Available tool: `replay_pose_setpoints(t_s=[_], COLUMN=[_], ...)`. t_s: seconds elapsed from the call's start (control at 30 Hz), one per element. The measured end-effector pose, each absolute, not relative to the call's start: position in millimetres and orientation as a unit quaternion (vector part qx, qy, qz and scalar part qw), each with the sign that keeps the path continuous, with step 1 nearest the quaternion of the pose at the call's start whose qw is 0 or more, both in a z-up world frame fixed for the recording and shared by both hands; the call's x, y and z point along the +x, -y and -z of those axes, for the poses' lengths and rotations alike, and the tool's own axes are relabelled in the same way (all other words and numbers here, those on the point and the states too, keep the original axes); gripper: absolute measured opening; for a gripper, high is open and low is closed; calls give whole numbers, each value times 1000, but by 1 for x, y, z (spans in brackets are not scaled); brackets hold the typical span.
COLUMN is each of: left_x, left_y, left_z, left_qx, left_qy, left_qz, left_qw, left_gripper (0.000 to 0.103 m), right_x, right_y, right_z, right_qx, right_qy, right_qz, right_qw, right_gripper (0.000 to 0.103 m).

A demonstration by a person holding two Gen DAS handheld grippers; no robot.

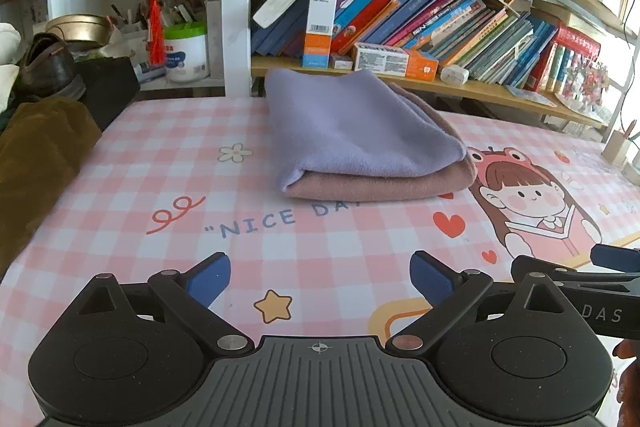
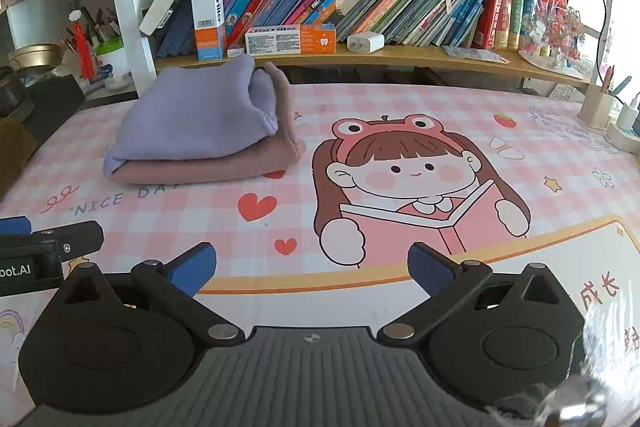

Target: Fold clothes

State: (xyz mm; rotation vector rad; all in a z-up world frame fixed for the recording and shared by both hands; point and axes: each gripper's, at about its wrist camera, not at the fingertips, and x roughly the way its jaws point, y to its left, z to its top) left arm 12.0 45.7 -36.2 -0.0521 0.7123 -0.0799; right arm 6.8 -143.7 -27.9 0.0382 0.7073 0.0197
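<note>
A folded garment, lilac on top and dusty pink beneath (image 1: 360,135), lies in a neat bundle at the back of the pink checked desk mat (image 1: 160,163), close to the bookshelf. From the right wrist view the same bundle (image 2: 192,123) sits at the far left. My left gripper (image 1: 320,281) hovers over the mat's near side, open, nothing between its blue pads (image 1: 212,277). My right gripper (image 2: 312,271) is also open and empty, well short of the garment. Each gripper shows at the edge of the other's view.
A low shelf of slanted books (image 1: 420,15) and small boxes (image 2: 290,39) runs behind the mat. A brown cloth (image 1: 36,163) and a shoe (image 1: 44,67) sit at the left. A pen cup (image 2: 596,109) and a charger (image 2: 626,125) stand far right.
</note>
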Motion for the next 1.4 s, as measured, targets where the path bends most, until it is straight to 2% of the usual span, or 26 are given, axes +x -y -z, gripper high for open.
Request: replay_pose_setpoints(t_s=[1.4], left_x=[20], left_y=[-50], left_z=[46], left_qx=[-29], left_qy=[-372], left_qz=[33], left_qw=[927], left_gripper=[98], right_x=[16], right_y=[137], right_z=[35], right_qx=[16], right_qy=[-359], right_qz=[-26], right_qw=[933], right_gripper=[103])
